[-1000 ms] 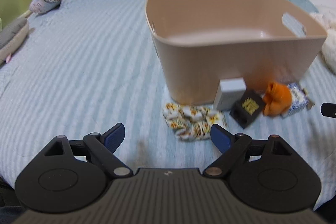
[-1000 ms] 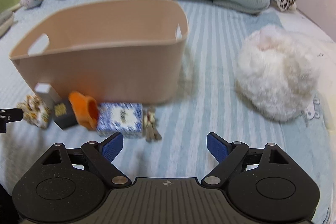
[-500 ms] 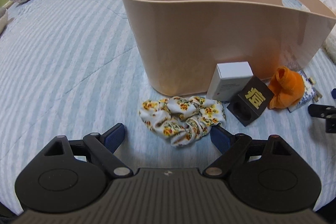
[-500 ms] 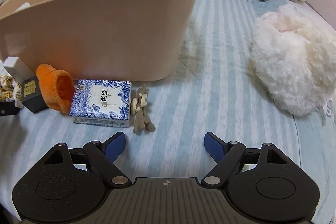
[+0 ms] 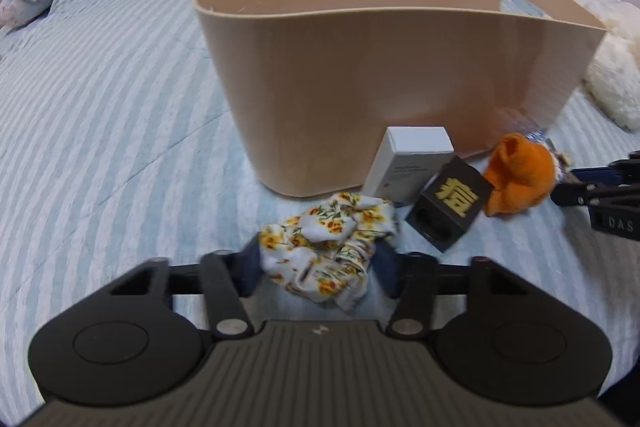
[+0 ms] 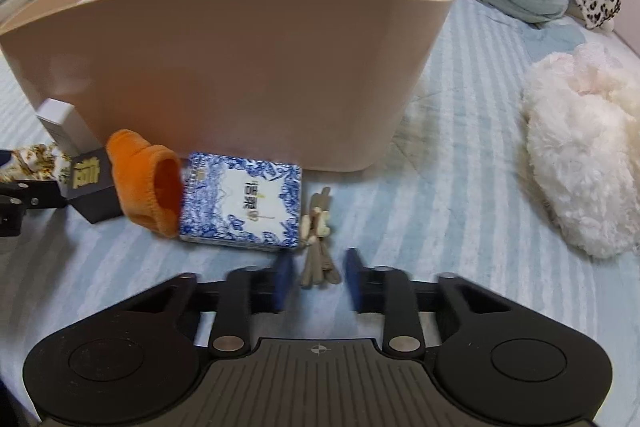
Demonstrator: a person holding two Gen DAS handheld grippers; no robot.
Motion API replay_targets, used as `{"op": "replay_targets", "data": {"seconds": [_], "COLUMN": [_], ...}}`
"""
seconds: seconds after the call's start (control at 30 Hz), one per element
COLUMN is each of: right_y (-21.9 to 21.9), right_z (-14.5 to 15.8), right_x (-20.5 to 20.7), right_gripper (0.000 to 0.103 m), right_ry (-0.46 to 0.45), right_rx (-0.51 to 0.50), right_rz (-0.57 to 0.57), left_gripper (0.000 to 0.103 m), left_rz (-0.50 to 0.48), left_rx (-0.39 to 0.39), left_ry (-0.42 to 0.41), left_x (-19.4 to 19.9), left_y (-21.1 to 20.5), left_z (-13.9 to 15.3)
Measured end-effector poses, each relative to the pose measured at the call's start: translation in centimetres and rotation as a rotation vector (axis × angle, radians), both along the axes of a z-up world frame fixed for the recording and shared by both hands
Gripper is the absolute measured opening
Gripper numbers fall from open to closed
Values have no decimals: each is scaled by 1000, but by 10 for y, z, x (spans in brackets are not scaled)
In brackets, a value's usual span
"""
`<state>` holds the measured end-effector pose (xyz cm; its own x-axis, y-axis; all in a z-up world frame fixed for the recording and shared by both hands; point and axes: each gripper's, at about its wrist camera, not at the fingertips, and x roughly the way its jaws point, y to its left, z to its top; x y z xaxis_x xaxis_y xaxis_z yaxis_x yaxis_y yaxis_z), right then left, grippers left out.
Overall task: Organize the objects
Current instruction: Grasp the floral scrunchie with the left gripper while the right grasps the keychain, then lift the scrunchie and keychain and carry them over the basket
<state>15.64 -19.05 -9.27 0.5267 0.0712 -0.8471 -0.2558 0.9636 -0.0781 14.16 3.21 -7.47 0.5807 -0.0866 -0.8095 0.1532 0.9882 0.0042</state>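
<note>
Six small items front one bin [image 5: 360, 75]: left gripper [image 5: 318, 269] pinches scrunchie [image 5: 324, 247], right gripper [image 6: 318, 277] narrowly straddles hair ties [image 6: 318, 247].

A tall beige basket [image 5: 360, 87] stands upright on the bed. At its foot lie a floral scrunchie [image 5: 324, 251], a white box [image 5: 408, 163] leaning on its wall, a black cube [image 5: 448, 207], an orange sock [image 6: 144, 183], a blue-patterned packet [image 6: 244, 207], and, at the packet's 3 o'clock, a grey hair tie [image 6: 318, 239].
</note>
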Motion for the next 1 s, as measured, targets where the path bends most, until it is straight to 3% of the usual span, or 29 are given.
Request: {"op": "replay_targets", "data": {"seconds": [0.1,0.27,1.0], "right_y": [-3,-9,-22], "right_z": [2,7,73], "right_x": [-2,-6,-61], "right_gripper": [19,19,19], "right_ry": [-1,11,-100], "right_rx": [13,34,161], "right_rz": [-1,-23,-47], "left_gripper": [23,14,13], "left_rz": [-11,6,22], "left_rx": [1,-16,-45], "left_ry": [0,14,-101], "left_x": [-5,-10,-49], "left_y": [0,5,16], "left_z": [1,4,53]}}
